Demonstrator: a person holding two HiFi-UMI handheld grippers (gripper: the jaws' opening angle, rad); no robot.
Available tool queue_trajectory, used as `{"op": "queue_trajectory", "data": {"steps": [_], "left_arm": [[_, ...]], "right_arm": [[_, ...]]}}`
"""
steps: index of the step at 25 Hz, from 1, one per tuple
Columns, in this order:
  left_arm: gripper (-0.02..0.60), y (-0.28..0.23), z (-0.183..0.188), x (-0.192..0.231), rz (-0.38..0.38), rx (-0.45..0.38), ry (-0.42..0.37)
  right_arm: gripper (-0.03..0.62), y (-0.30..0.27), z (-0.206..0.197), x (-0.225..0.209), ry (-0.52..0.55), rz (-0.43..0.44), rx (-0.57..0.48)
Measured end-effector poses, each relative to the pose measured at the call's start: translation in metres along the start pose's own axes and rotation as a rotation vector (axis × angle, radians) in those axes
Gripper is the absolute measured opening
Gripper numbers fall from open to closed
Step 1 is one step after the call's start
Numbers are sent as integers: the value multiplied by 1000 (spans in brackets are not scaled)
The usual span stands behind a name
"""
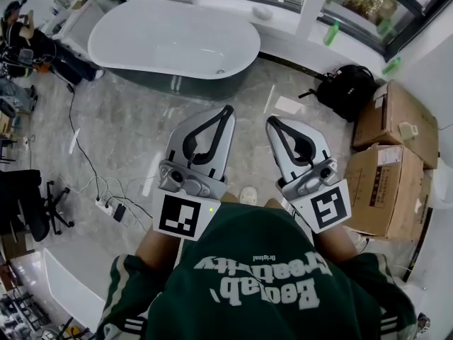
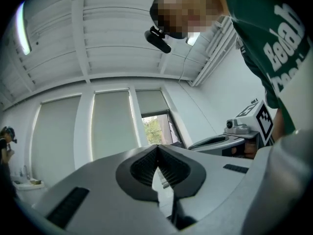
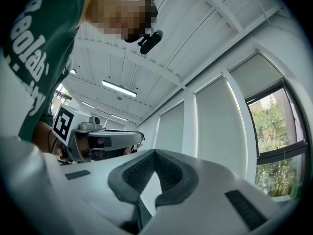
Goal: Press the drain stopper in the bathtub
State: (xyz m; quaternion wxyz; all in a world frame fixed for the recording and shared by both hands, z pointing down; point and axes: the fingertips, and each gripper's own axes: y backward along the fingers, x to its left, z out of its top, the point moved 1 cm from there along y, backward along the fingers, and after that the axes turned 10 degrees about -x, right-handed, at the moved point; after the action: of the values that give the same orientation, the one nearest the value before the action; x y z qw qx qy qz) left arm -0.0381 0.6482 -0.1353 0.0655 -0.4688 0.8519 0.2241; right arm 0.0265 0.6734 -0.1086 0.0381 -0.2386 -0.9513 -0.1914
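Note:
The white oval bathtub (image 1: 173,37) stands at the far side of the marble floor in the head view. A small round drain stopper (image 1: 220,71) shows on its bottom near the right end. My left gripper (image 1: 228,110) and right gripper (image 1: 271,121) are held close to the chest, far short of the tub, tips pointing away. Both are shut with nothing between the pads. The left gripper view looks up at the ceiling and blinds past its closed jaws (image 2: 157,146), with the right gripper (image 2: 234,131) beside. The right gripper view shows its closed jaws (image 3: 154,152) and the left gripper (image 3: 100,140).
A black backpack (image 1: 347,89) and cardboard boxes (image 1: 396,119) sit on the floor at right. A power strip with cables (image 1: 110,207) and a black chair (image 1: 28,204) lie at left. Green bottles (image 1: 331,32) stand on the window sill. A shoe (image 1: 248,195) shows below the grippers.

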Motion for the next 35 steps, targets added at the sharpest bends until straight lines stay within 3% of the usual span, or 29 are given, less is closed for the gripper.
{"op": "queue_trajectory", "data": {"steps": [3, 12, 17, 29, 35], "left_arm": [[0, 0, -3, -9, -13, 16, 34], [0, 4, -12, -14, -8, 71, 32], [3, -3, -16, -3, 45, 46, -7], [4, -34, -69, 25, 4, 46, -4], [5, -58, -110, 71, 7, 52, -2]], "right_arm": [[14, 8, -2, -4, -6, 3, 6], [14, 14, -4, -6, -32, 31, -5], [14, 8, -19, -17, -47, 36, 6], [14, -25, -61, -52, -41, 24, -13], [14, -68, -102, -72, -43, 43, 23]]}}
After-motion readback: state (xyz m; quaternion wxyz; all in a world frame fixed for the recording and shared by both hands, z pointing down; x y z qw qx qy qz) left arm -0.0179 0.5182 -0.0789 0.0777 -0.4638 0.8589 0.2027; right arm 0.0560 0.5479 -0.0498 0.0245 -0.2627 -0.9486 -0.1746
